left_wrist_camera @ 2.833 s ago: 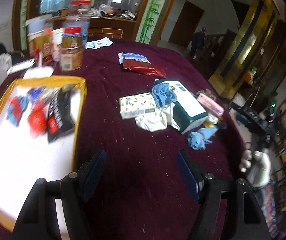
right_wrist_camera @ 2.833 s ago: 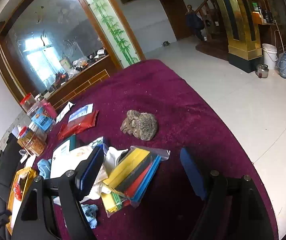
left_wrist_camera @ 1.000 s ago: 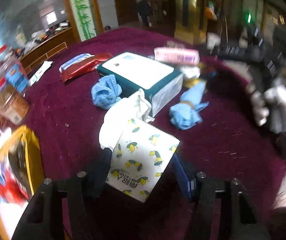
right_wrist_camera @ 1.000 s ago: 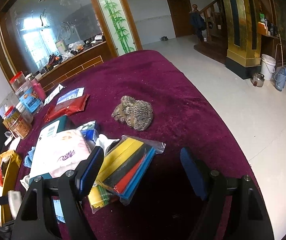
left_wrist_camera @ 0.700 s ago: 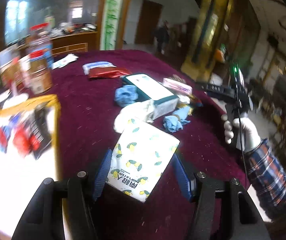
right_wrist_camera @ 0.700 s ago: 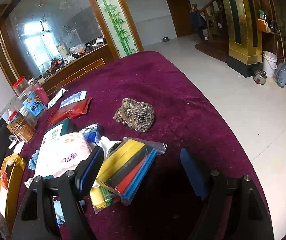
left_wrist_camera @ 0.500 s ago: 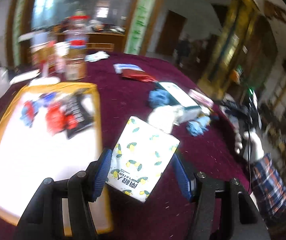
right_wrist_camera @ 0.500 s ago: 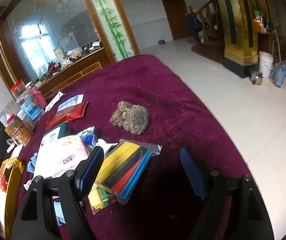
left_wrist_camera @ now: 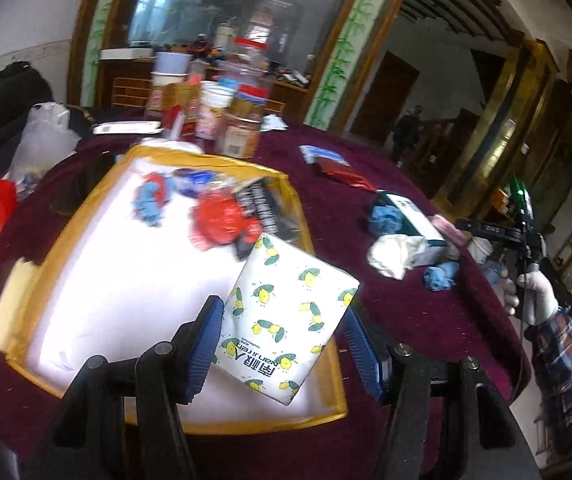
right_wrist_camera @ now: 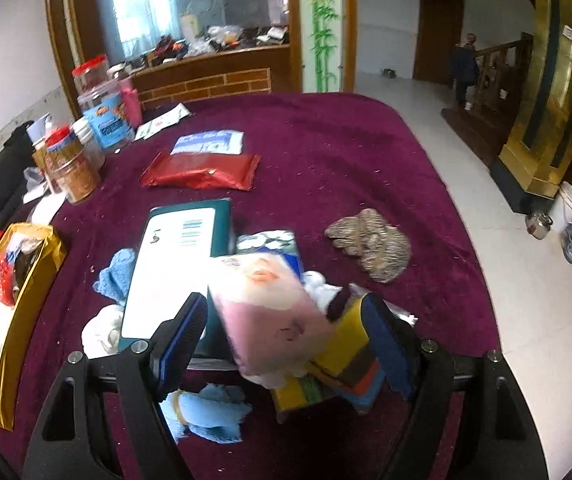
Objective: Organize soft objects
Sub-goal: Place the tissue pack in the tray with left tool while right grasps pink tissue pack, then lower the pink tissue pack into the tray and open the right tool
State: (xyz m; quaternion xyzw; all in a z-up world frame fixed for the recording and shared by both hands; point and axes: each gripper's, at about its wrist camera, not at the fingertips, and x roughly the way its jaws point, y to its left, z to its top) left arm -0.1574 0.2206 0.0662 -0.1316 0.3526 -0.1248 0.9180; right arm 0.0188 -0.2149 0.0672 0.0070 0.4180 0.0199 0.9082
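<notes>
The left tool (left_wrist_camera: 281, 340) is clamped on a soft rectangular tissue pack (left_wrist_camera: 286, 312) with a glossy white wrapper printed with lemons, and holds it tilted above the near right corner of a yellow-rimmed tray (left_wrist_camera: 37, 276) with a white floor. The right tool (right_wrist_camera: 286, 344), seen from the left wrist view gripped by a white-gloved hand (left_wrist_camera: 534, 292), is spread wide around a blurred pink tissue pack (right_wrist_camera: 269, 312); whether its blue ribbed pads (right_wrist_camera: 183, 332) touch the pack cannot be told. That pack sits among a teal-edged box (right_wrist_camera: 177, 264), blue terry cloths (right_wrist_camera: 205, 412) and a knitted brown glove (right_wrist_camera: 370, 244) on the desk (right_wrist_camera: 326, 140), which is covered in crimson velvet.
</notes>
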